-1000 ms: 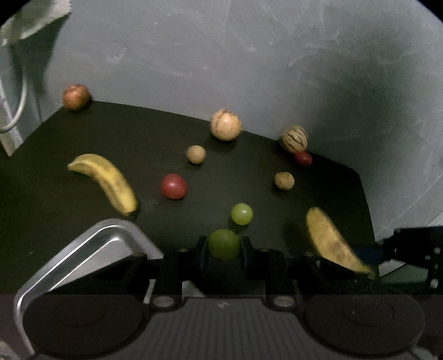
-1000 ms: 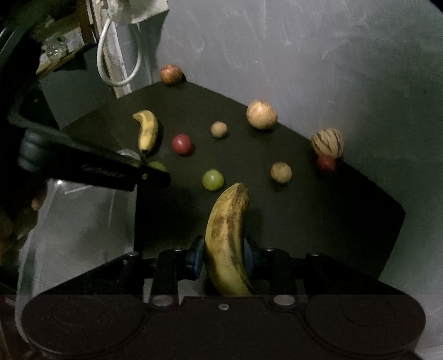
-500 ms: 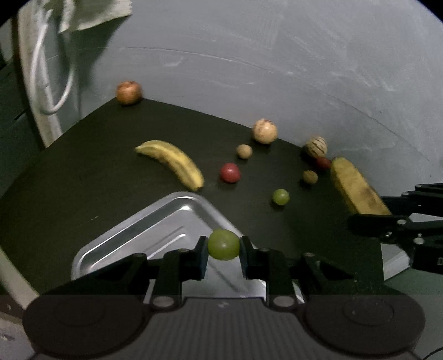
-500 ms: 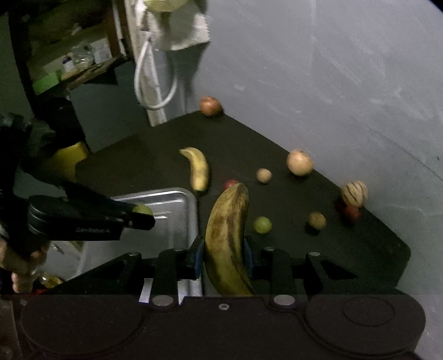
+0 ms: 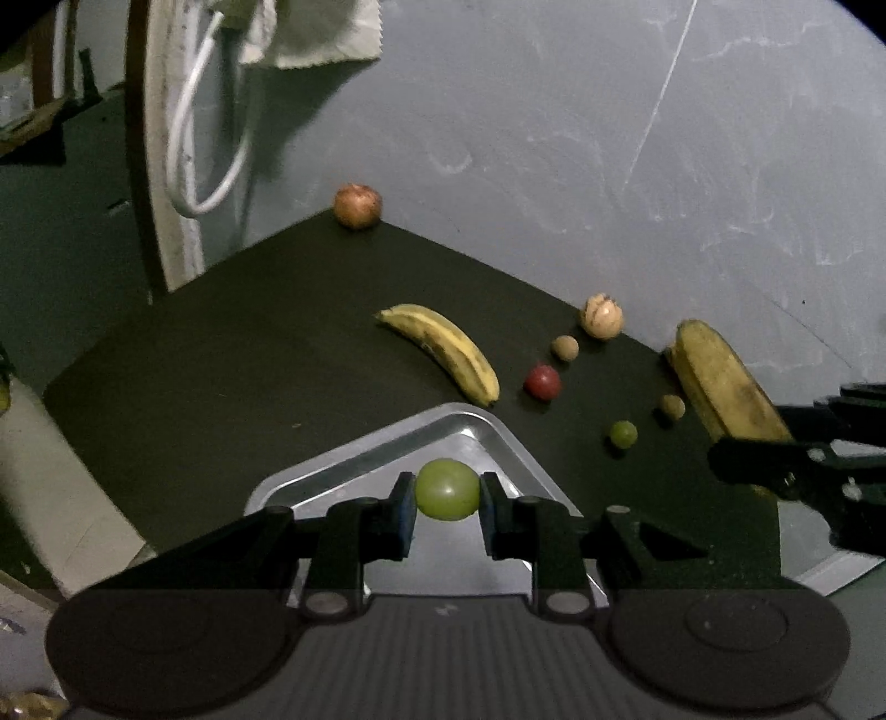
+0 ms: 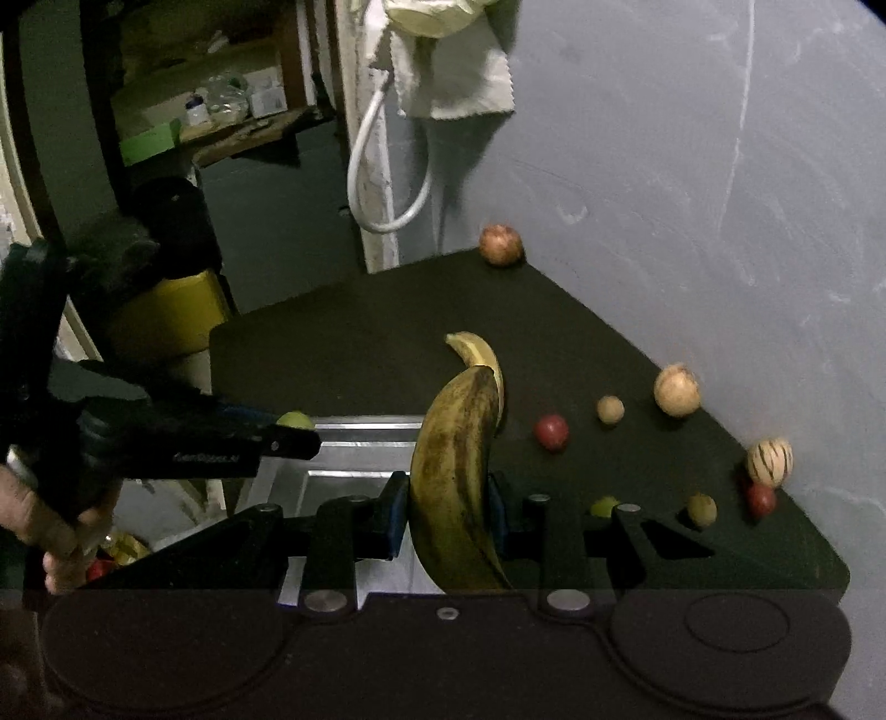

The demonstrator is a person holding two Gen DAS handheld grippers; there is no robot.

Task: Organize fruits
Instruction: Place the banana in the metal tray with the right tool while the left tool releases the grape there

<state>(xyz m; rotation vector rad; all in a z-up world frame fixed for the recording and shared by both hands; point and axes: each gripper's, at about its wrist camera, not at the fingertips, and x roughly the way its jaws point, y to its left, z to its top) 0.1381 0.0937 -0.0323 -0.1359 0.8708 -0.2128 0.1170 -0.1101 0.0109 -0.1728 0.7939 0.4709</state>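
We look down on a dark, matte black tabletop (image 5: 232, 354) pushed into a corner, with a pale grey, scuffed wall (image 5: 554, 138) behind it. At far left, in the right wrist view, we see a dim shelf (image 6: 210, 116) holding small boxes and bottles, and a person's hand (image 6: 50, 526) gripping the left gripper's handle. A white cable (image 5: 194, 138) loops down a pale post, and a whitish cloth (image 5: 315, 33) hangs above it.

At the table's far corner sits a reddish-brown round fruit (image 5: 357, 206). Near the middle lies a yellow banana (image 5: 443, 351), its near end just beside the corner of a shiny metal tray (image 5: 498, 437). Our left gripper (image 5: 447, 490) hangs over the tray, its jaws clamped on a green grape (image 5: 447, 489).

Right of the banana we find a red round fruit (image 5: 542, 382), a small tan ball-shaped fruit (image 5: 565, 348), a larger pale fruit (image 5: 602, 315) against the wall, a second green grape (image 5: 623, 433) and another small tan fruit (image 5: 671, 407). In the right wrist view, a striped cream fruit (image 6: 769, 461) stands at the wall, touching a second red fruit (image 6: 761, 499).

Our right gripper (image 6: 448, 515) is clamped on a brown-spotted banana (image 6: 451, 482), held above the table by the tray's edge.
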